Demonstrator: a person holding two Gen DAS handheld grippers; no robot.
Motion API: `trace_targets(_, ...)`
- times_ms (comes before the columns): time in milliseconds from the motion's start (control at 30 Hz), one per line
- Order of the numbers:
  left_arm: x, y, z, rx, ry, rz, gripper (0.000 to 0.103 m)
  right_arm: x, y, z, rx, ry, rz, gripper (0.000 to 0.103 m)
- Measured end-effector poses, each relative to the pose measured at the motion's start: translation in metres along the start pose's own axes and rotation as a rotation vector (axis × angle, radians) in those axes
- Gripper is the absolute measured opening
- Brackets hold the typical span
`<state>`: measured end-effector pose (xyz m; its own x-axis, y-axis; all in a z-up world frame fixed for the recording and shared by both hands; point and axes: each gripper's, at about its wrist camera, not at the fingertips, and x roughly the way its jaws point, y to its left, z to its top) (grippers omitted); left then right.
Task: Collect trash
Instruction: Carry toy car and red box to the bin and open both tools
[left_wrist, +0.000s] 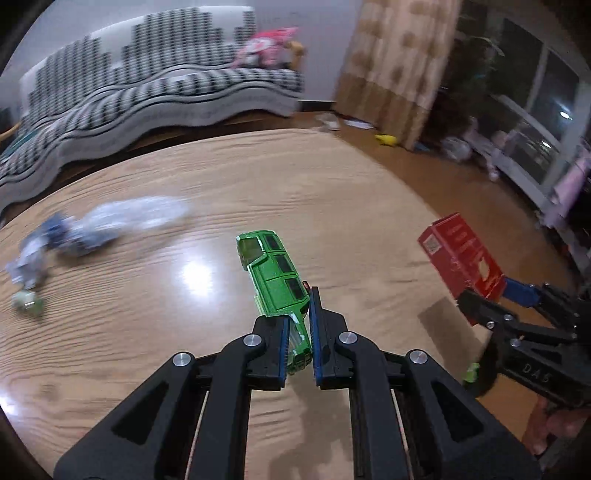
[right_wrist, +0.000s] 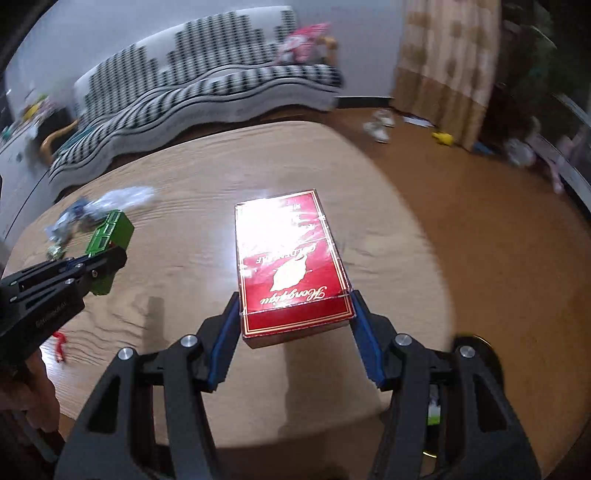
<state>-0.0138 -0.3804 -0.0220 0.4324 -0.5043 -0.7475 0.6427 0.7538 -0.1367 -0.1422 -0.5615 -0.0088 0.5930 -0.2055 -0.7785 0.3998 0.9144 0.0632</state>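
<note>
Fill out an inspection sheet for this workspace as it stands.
Surface: wooden table, glossy.
Job's things: red box and green toy car, both lifted; crumpled wrappers on the table.
Clutter: small red scrap.
Grippers: left gripper shut on the car; right gripper shut on the box.
Cables: nothing seen.
Surroundings: patterned sofa, curtain, toys on the floor.

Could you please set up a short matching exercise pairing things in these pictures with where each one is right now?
Things:
1. green toy car
2. red box
3. crumpled plastic wrapper
4. yellow toy

Places:
A. on the floor by the curtain
B. lying on the wooden table
C. clamped in the left gripper
D. held in the right gripper

Pairs: 1-C, 2-D, 3-B, 4-A
</note>
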Motion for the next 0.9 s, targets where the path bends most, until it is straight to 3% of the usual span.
trace_targets(233,0.033,-0.111,-0.014,0.113,0.035,-0.136,0.009,-0.023,-0.119,-0.039,0.158,0.002,-0.097,0.056)
trace_targets(400,0.049,-0.170,-0.026,0.169,0.062,-0.202,0.009,-0.031,-0.179,-0.068,0.244,0.024,-0.149,0.056)
trace_targets(633,0.064,-0.235,-0.045,0.247,0.092,-0.285,0.009,-0.031,-0.234,-0.106,0.343,0.109,-0.197,0.056)
trace_targets(900,0.081,-0.270,-0.057,0.270,0.123,-0.328,0.009,-0.020,-0.260,-0.124,0.411,0.176,-0.196,0.057)
